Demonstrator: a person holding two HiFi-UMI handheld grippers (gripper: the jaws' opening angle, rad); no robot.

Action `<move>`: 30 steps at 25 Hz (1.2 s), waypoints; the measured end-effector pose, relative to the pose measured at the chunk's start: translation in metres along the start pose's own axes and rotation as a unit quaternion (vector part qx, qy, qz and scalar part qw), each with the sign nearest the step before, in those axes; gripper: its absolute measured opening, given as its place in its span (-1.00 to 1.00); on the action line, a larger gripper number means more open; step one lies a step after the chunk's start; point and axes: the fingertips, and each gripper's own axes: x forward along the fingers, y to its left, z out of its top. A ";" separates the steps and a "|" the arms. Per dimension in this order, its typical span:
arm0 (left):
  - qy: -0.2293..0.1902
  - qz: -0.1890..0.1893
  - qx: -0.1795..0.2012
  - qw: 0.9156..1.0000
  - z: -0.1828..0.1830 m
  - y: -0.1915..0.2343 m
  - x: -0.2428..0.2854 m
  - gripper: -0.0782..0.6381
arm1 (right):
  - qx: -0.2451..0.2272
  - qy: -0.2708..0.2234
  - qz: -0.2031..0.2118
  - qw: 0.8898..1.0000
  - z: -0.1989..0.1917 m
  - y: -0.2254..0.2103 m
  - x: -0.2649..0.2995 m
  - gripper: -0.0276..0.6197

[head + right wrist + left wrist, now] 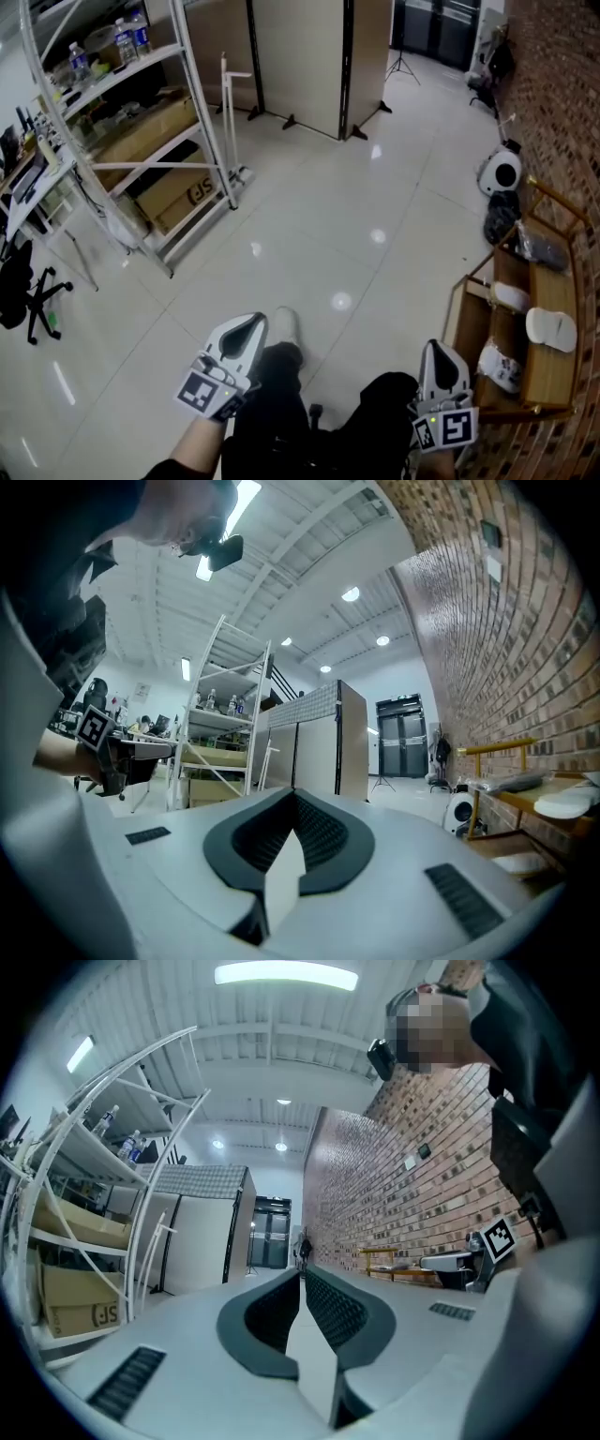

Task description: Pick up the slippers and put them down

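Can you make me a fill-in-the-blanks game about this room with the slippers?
1. The slippers on the wooden rack are ____ in colour.
2. The wall next to the rack is made of ____.
3. The left gripper and the right gripper hold nothing, and their jaws are ____.
Missing words: white; brick; shut.

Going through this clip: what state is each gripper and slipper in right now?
Left hand-held gripper: jaws shut, nothing between them.
Right hand-held gripper: jaws shut, nothing between them.
White oval slipper: lying on the top board of the wooden rack, not held.
Second white slipper: lying on the rack's lower tier, not held.
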 end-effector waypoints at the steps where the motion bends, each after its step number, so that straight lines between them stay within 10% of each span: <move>1: 0.000 0.000 0.003 1.000 0.001 0.007 0.007 -0.73 | 0.000 -0.002 -0.001 1.000 0.003 -0.003 0.008 -0.89; 14: 0.008 -0.002 -0.009 1.000 -0.022 0.065 0.100 -0.73 | 0.021 0.015 -0.020 0.999 -0.009 -0.042 0.102 -0.89; 30: -0.006 -0.116 -0.015 0.993 -0.010 0.036 0.215 -0.73 | -0.001 -0.040 -0.160 0.986 0.032 -0.111 0.077 -0.89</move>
